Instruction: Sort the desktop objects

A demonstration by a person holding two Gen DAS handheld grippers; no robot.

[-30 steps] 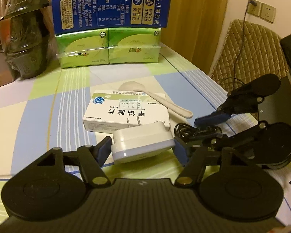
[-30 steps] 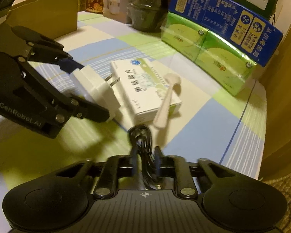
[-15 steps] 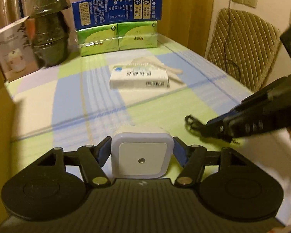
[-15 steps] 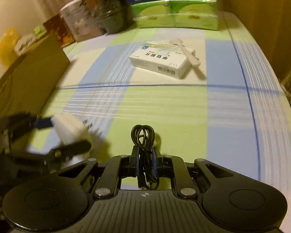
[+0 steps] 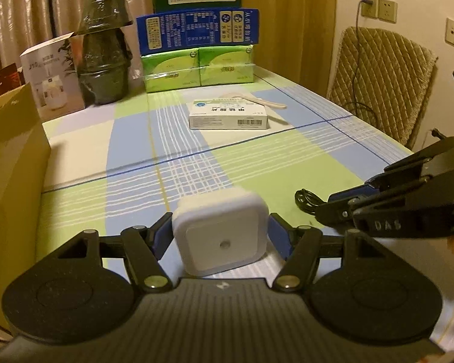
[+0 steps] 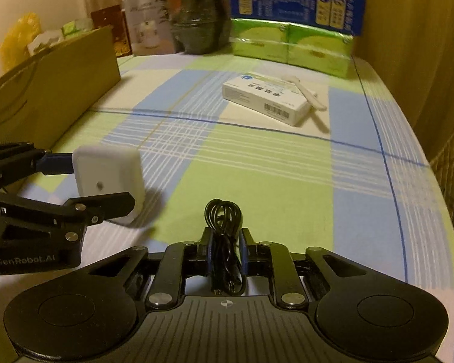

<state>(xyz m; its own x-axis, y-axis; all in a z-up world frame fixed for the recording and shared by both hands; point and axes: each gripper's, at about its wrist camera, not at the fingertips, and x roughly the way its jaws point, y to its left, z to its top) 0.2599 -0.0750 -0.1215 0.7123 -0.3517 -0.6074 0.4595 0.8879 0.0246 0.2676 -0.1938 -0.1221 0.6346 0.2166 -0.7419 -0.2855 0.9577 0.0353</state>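
Left gripper (image 5: 220, 236): jaws closed on the white plug-in night light (image 5: 222, 240), angled downward. Right gripper (image 6: 225, 252): jaws, just opening slightly, with the black coiled cable (image 6: 225, 242) between them, beside the left over the desk's near edge.

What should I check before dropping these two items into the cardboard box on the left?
1. Left claw grip on white plug-in night light: ok, pads press both sides.
2. Right claw grip on coiled black cable: cannot tell; its jaws have just been opening, cable sits between them.
3. Cardboard box reachable: ok, beside the left claw.
4. Room inside the box: cannot tell, interior hidden.
5. Medicine box and spoon: ok, far up the table.
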